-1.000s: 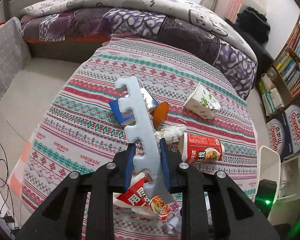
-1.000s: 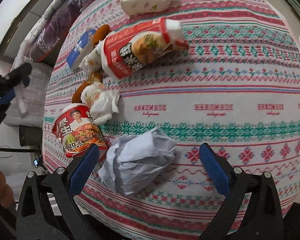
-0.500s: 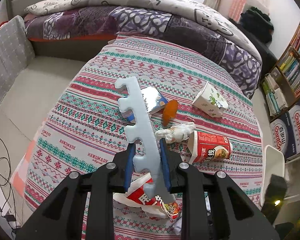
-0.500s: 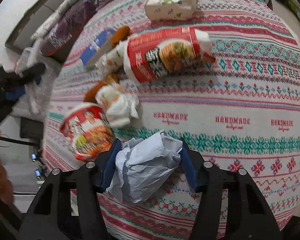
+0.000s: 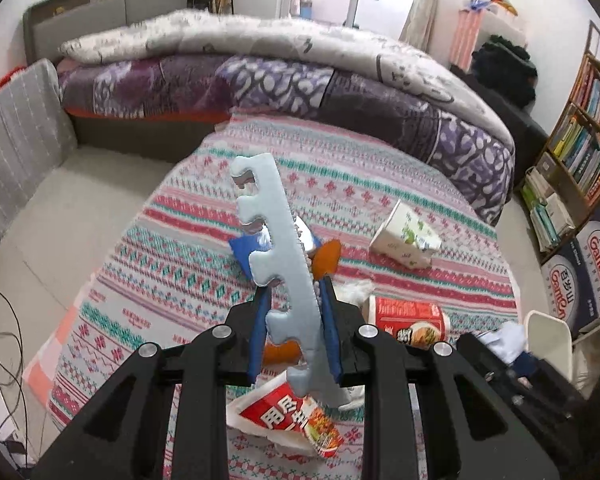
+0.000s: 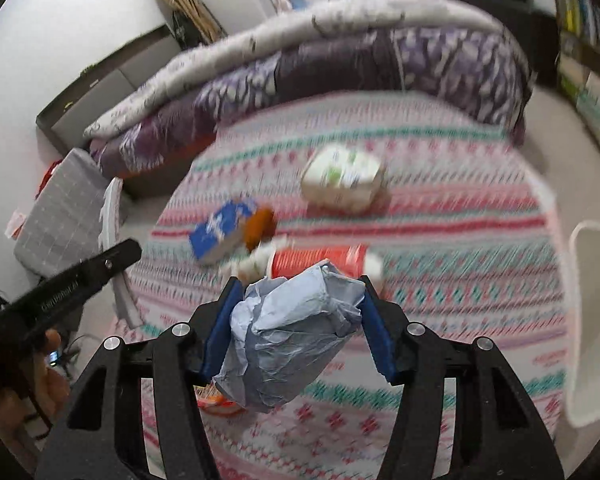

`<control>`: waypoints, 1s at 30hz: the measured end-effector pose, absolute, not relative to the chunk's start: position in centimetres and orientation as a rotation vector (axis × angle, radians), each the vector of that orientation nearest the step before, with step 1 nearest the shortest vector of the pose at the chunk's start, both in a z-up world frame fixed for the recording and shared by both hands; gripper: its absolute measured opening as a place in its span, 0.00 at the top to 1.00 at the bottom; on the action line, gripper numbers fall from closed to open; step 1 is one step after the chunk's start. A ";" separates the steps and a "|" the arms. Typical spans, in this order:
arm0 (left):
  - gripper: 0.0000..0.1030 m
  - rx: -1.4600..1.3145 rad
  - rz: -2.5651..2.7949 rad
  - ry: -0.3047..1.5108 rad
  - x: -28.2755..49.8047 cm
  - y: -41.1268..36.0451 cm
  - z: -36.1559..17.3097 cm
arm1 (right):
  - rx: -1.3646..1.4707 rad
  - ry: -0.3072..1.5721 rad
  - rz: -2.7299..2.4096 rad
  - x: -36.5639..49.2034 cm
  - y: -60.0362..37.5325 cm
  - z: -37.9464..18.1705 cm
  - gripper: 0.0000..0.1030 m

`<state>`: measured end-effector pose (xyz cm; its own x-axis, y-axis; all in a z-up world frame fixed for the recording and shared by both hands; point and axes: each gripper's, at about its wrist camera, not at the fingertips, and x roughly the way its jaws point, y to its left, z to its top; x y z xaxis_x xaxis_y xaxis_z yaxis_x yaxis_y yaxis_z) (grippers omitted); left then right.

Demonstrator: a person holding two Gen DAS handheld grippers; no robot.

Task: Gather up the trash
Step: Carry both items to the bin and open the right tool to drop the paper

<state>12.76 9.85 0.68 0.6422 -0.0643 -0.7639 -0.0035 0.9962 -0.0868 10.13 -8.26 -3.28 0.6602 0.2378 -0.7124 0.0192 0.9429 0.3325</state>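
The left gripper (image 5: 294,334) pinches a pale blue notched foam strip (image 5: 276,264) upright above the patterned counter (image 5: 380,176). The right gripper (image 6: 296,324) clamps a crumpled blue paper ball (image 6: 288,340), held off the counter near a red noodle cup (image 6: 320,258).

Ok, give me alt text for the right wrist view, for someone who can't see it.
The right hand-held gripper is shut on a crumpled ball of pale blue paper, held above a patterned tablecloth. Blurred behind lie a red noodle cup, a blue packet and a white carton.
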 end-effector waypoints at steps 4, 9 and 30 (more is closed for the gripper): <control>0.76 -0.043 -0.016 0.784 12.0 8.7 1.8 | 0.295 0.769 0.081 9.7 -9.1 -1.8 0.46; 0.76 0.006 -0.006 0.704 11.1 7.1 2.7 | 0.260 0.703 0.037 9.0 -10.1 -0.7 0.46; 0.76 0.072 -0.121 0.656 10.3 -0.6 3.2 | 0.179 0.600 -0.112 6.8 -15.2 1.4 0.46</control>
